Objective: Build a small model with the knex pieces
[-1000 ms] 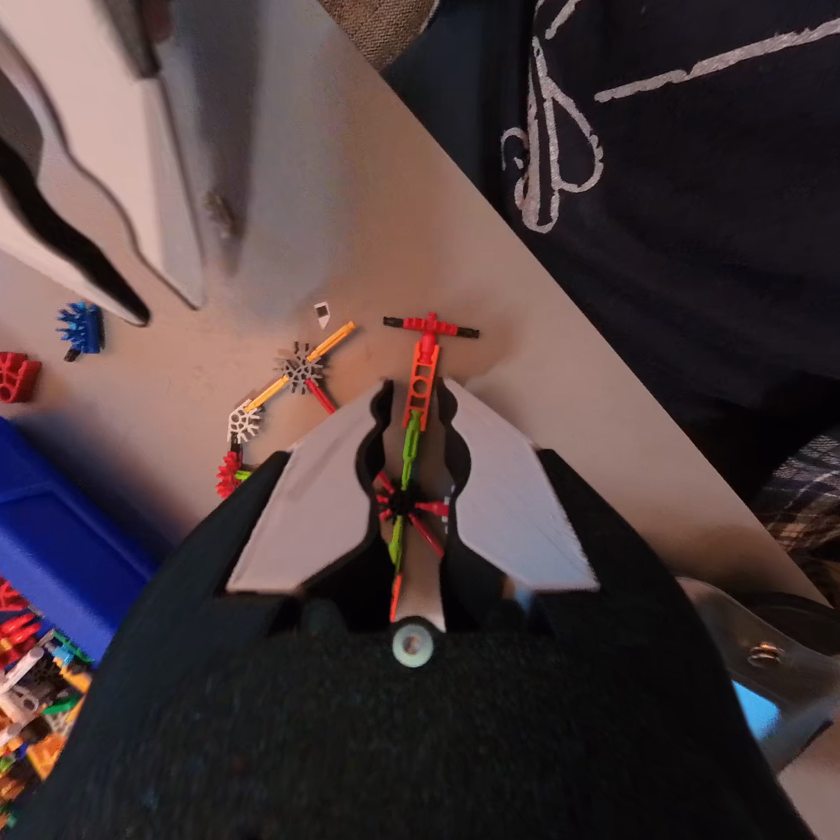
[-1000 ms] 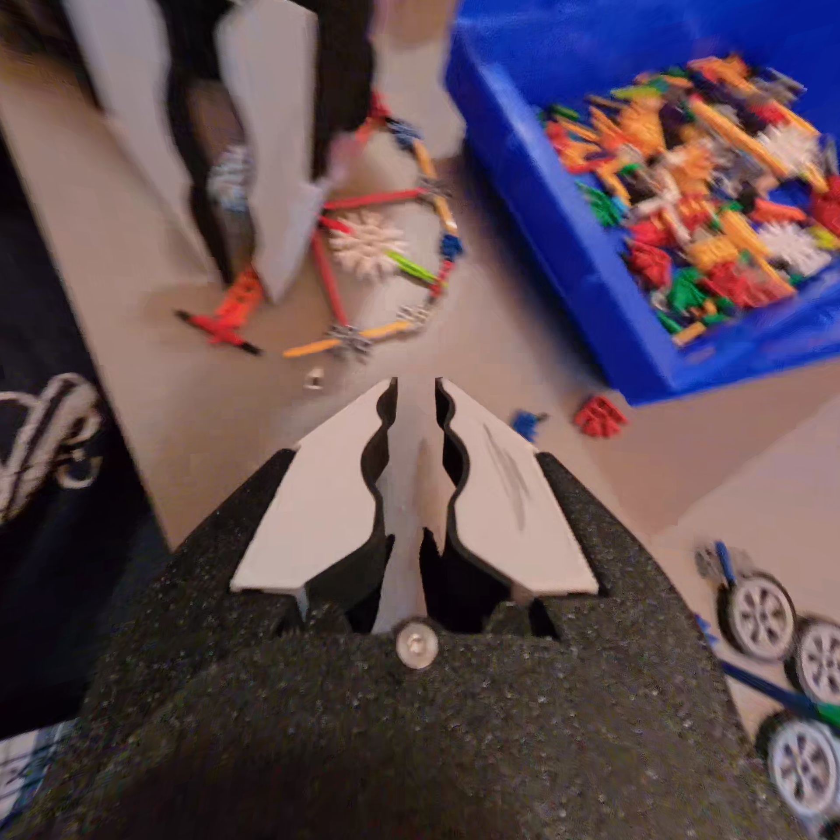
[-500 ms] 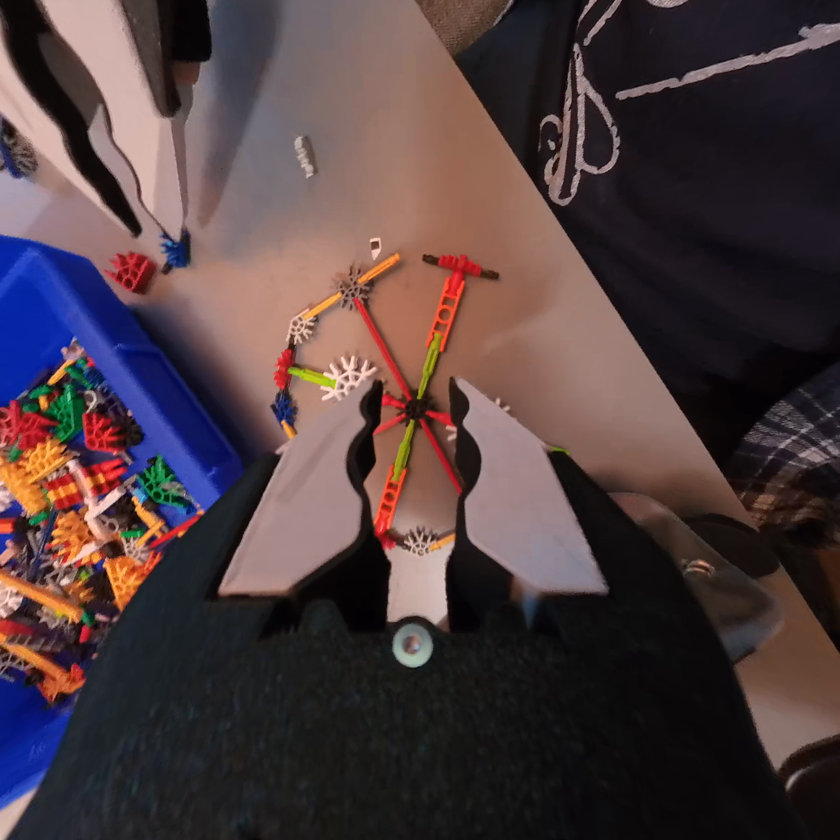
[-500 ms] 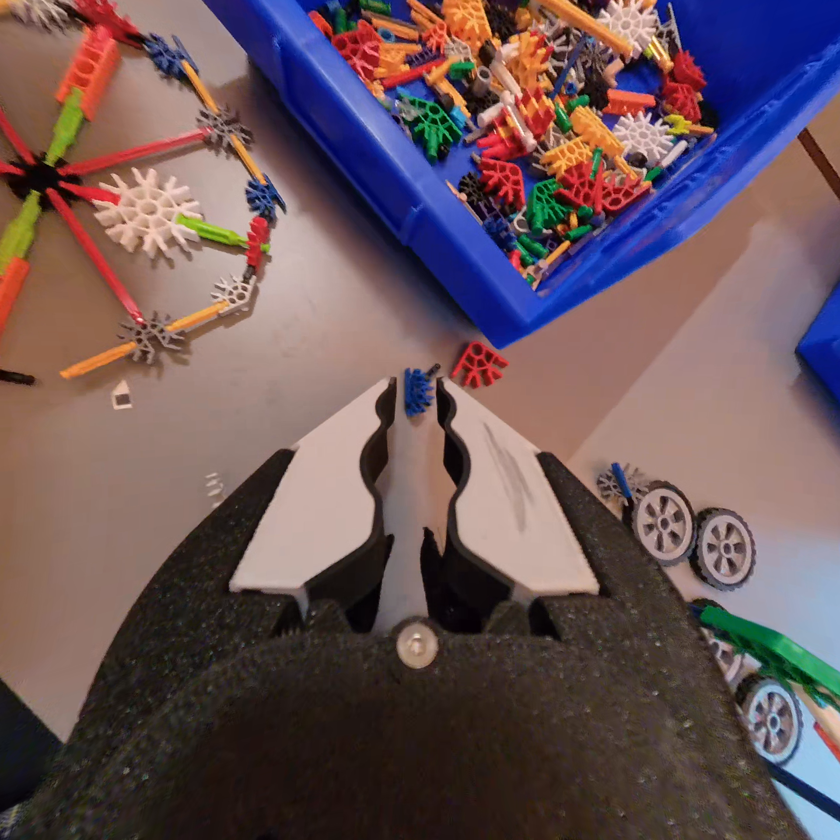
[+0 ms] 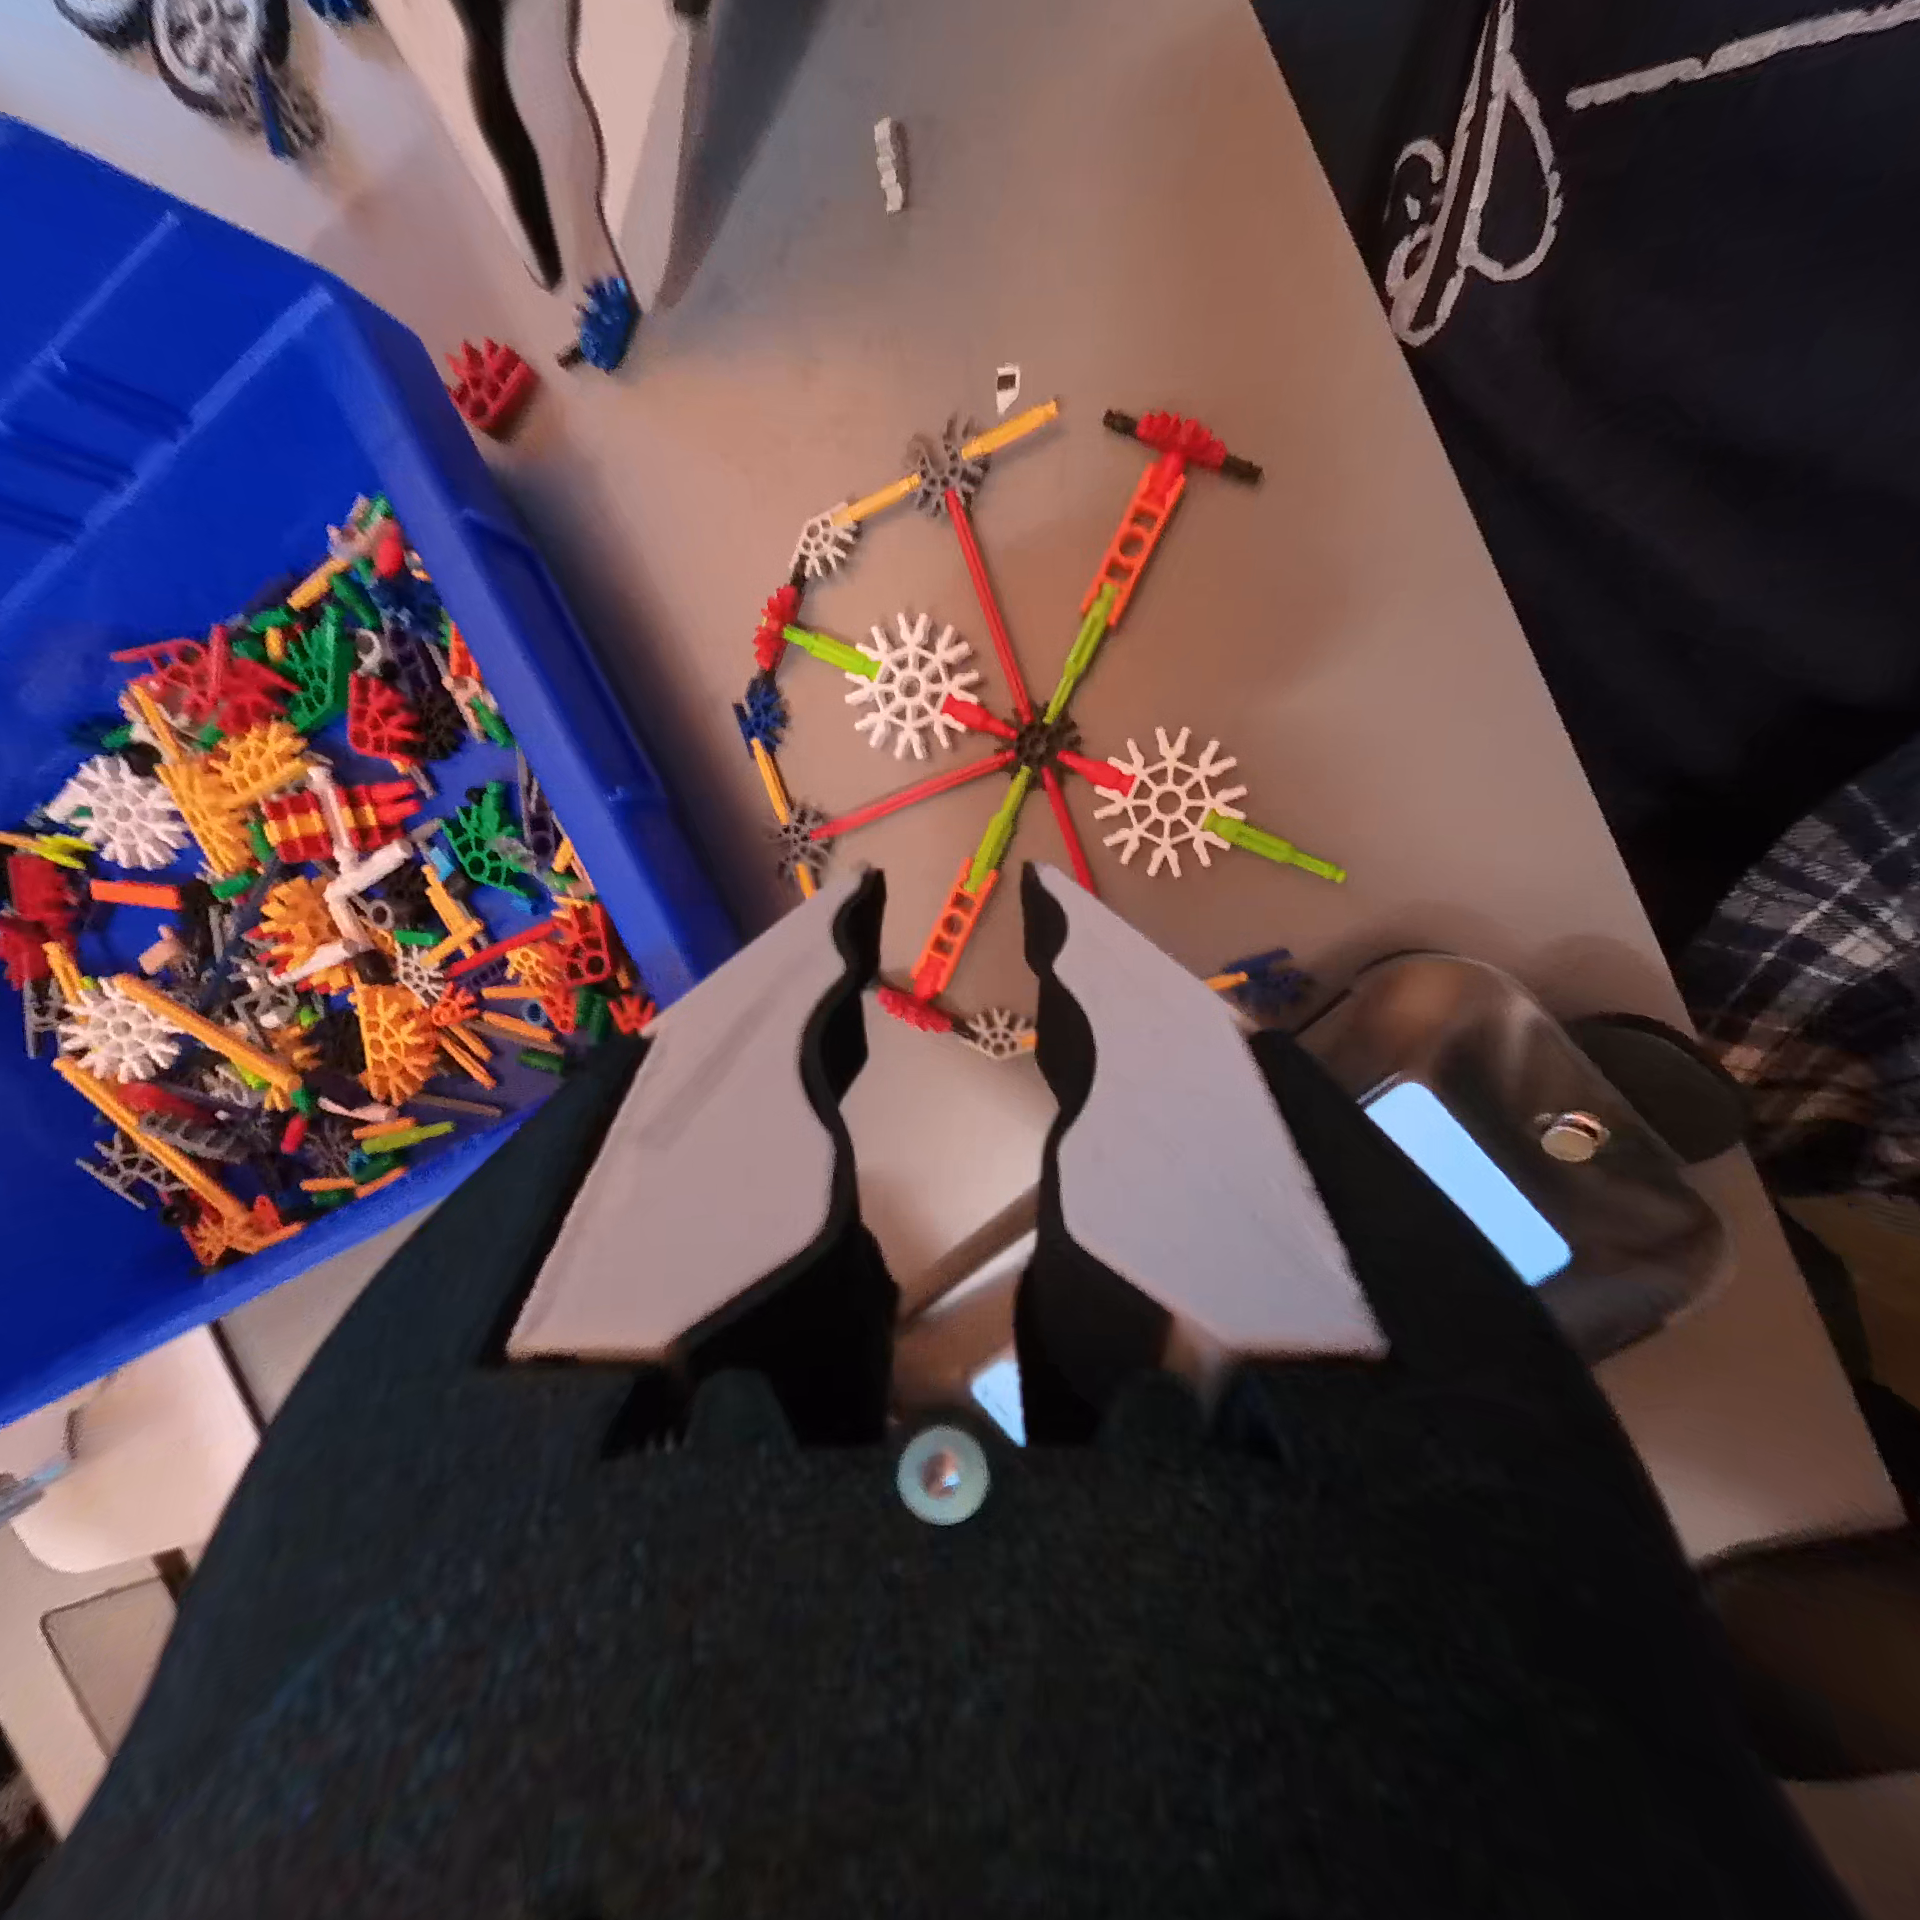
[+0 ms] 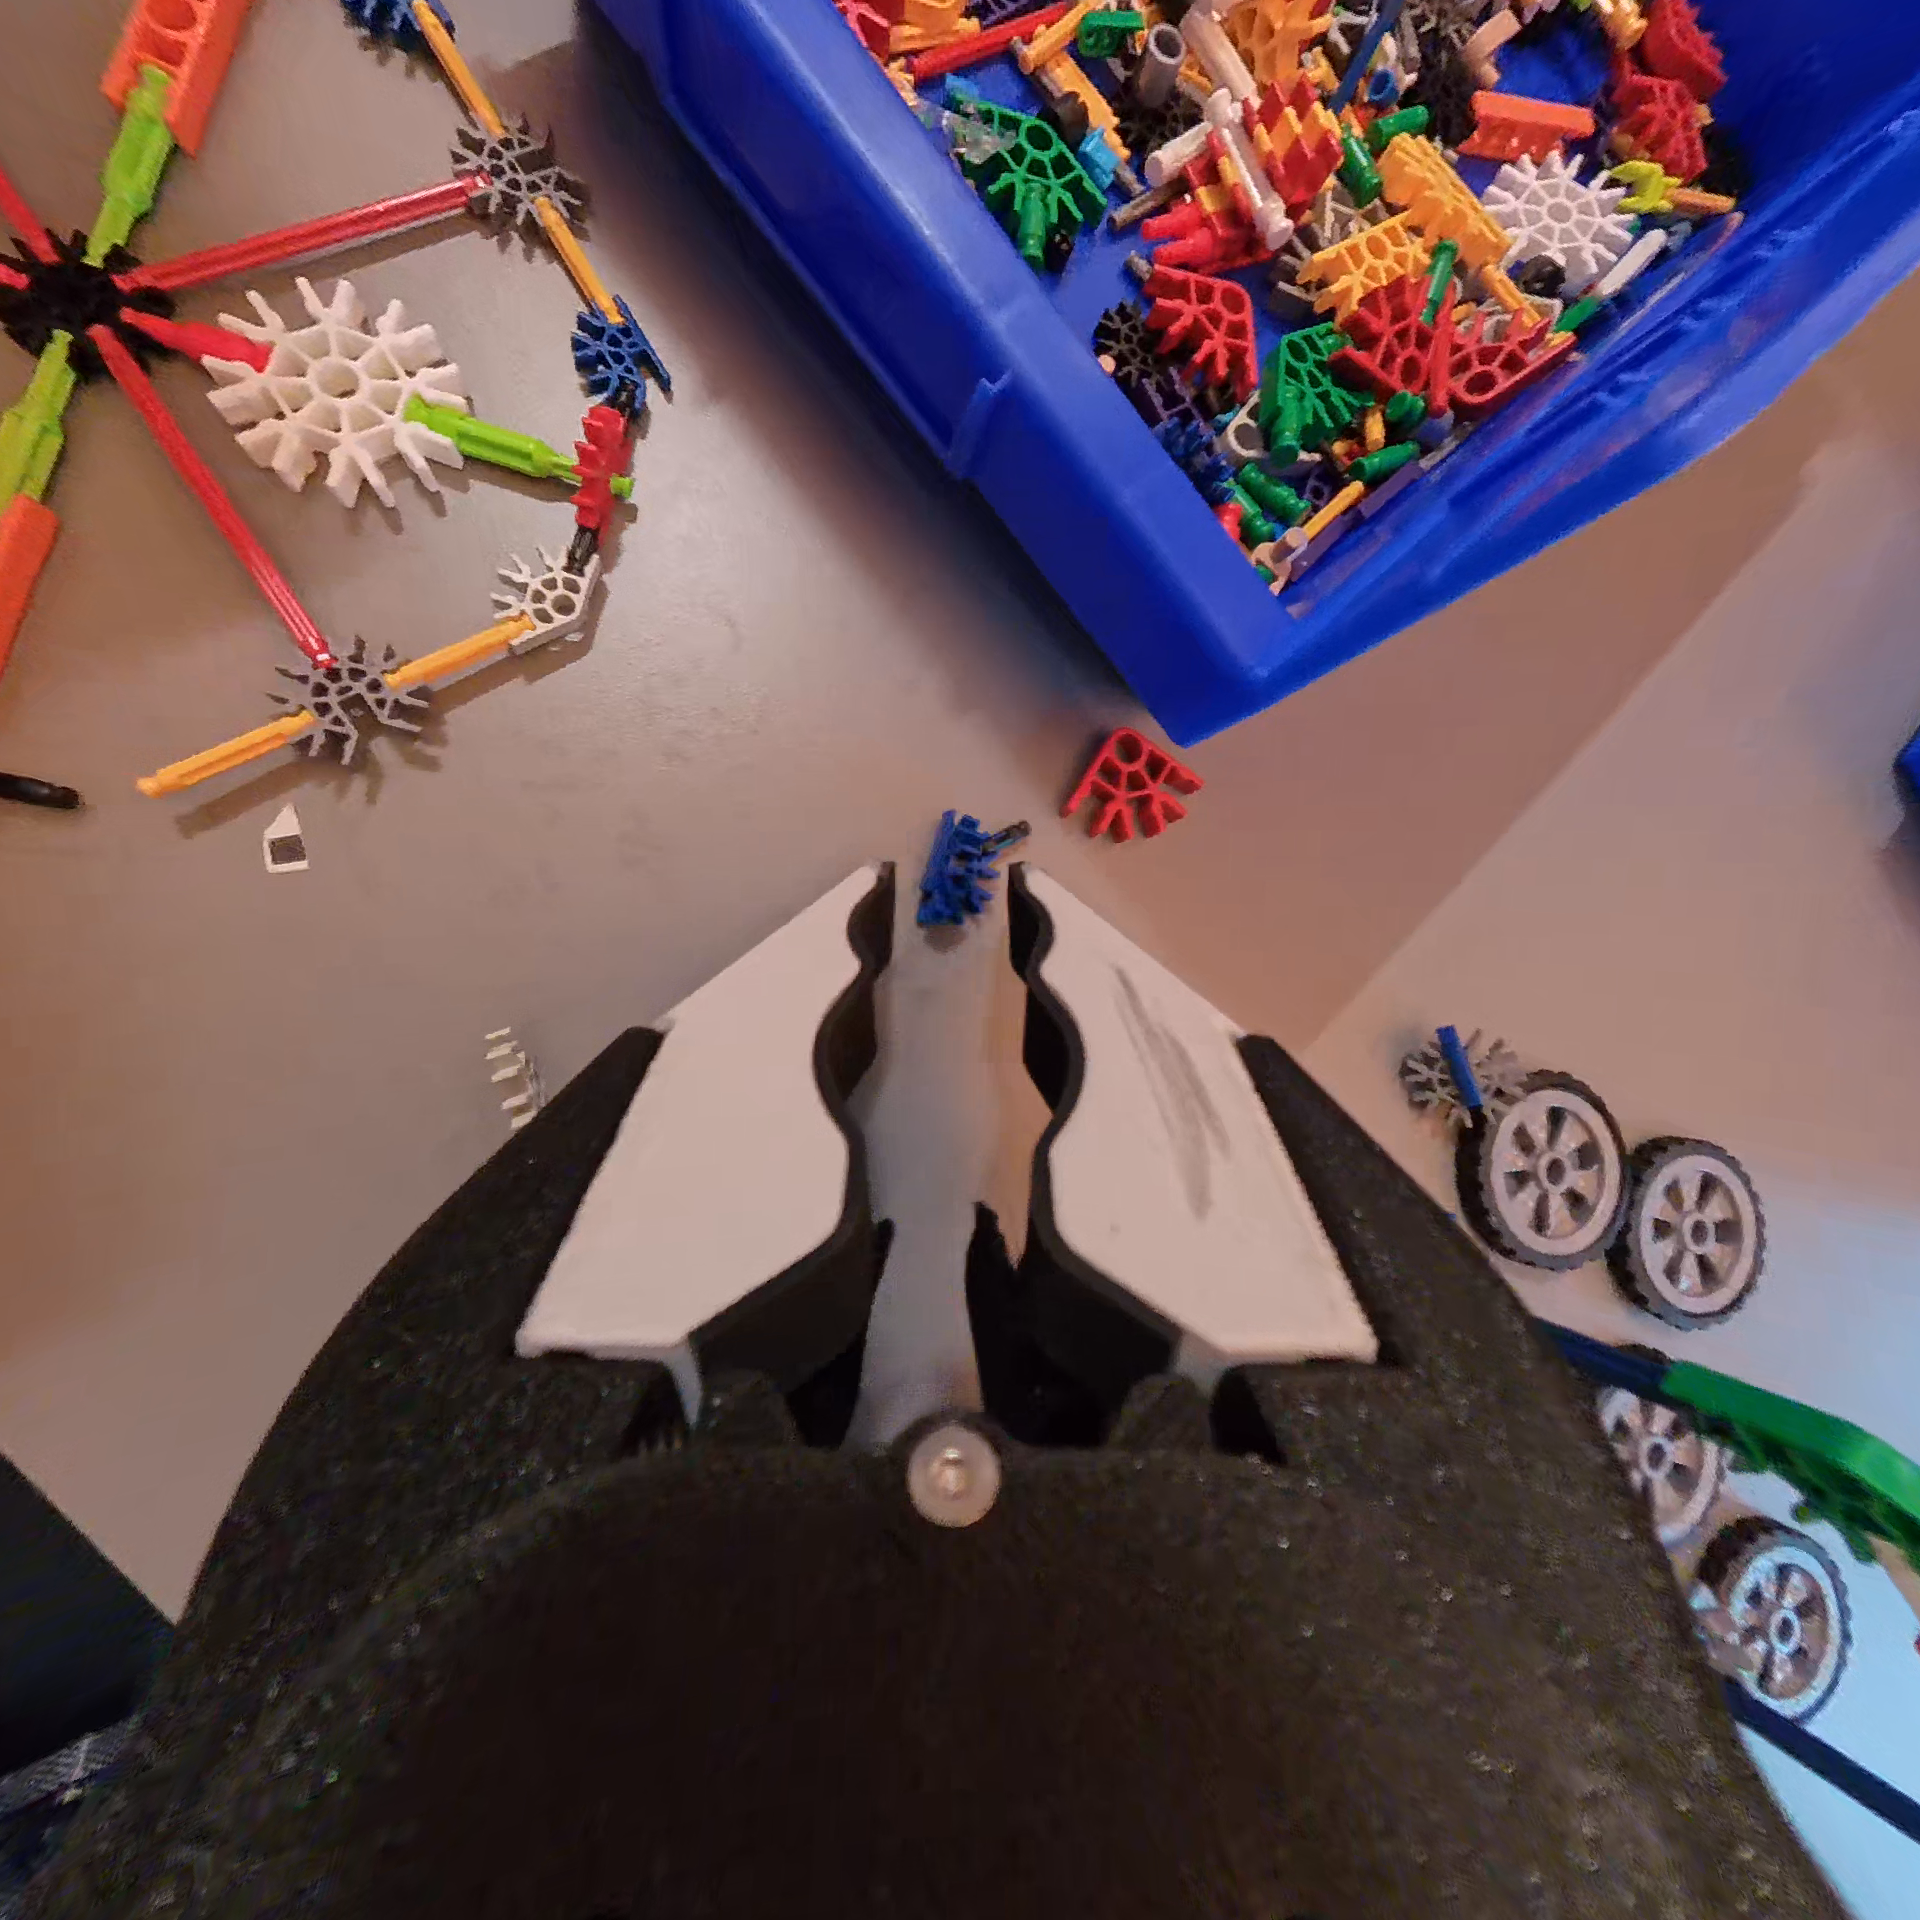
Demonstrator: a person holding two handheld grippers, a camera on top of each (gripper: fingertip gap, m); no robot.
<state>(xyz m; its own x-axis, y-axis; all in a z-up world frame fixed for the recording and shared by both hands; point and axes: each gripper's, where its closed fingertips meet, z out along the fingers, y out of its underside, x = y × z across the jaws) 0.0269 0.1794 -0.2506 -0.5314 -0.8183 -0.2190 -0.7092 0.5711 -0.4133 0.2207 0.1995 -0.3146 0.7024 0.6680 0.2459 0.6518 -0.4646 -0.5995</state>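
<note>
- The left claw (image 5: pixel 951 883) hangs above the tabletop (image 5: pixel 1226 312), its jaws spread with a plain gap, nothing between them.
- Just ahead of its tips lies the flat wheel (image 5: pixel 1029 727) of rods and connectors; an orange rod (image 5: pixel 954 925) of it runs under the gap, apparently without touching the claw.
- To its left stands the blue bin (image 5: pixel 208 353) full of loose pieces, its near wall close to the left finger; bare tabletop separates bin and wheel.
- To its right the tabletop edge runs slantwise, with a person's dark shirt (image 5: pixel 1683 416) beyond; a metal clamp (image 5: pixel 1486 1143) sits on that edge by the right finger.
- The right claw (image 6: pixel 951 883) is low over the tabletop (image 6: pixel 644 935), jaws parted a little, with a blue connector (image 6: pixel 958 868) at its tips, lying between them; whether the tips touch it I cannot tell.
- A red connector (image 6: pixel 1130 781) lies just ahead and right of it, near the bin's corner (image 6: pixel 1195 665).
- Open tabletop lies ahead and left of the right claw, up to the wheel (image 6: pixel 312 395); a small white scrap (image 6: pixel 286 840) lies there.
- To the right, past a seam in the tabletop, toy tyres (image 6: pixel 1605 1184) lie well clear.
</note>
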